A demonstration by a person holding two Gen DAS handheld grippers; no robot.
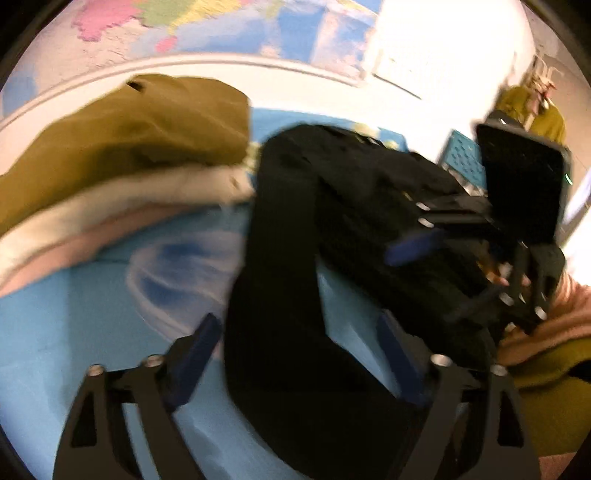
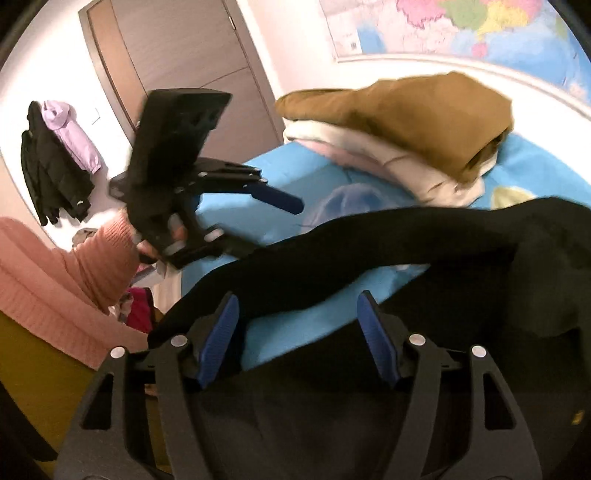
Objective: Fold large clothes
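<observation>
A black garment (image 1: 288, 258) lies spread on a blue printed bed sheet (image 1: 92, 302), one long sleeve running toward the camera. My left gripper (image 1: 297, 356) is open wide, its blue pads on either side of that sleeve without pressing it. In the right wrist view the black garment (image 2: 406, 240) stretches across the sheet (image 2: 295, 173) and under my right gripper (image 2: 299, 336), whose jaws stand apart over fabric and sheet, gripping nothing. Each view shows the other tool: the right gripper (image 1: 443, 275) over the garment's far side, and the left gripper (image 2: 258, 225), held by a hand in a pink sleeve (image 2: 103, 254).
A stack of folded clothes (image 1: 129, 125), olive on top of cream and pink, sits at the far side of the bed (image 2: 406, 118). A world map (image 2: 461, 22) hangs on the wall behind. Coats (image 2: 55, 166) hang by a wooden door (image 2: 177, 48). A blue basket (image 1: 461, 158) stands beyond the bed.
</observation>
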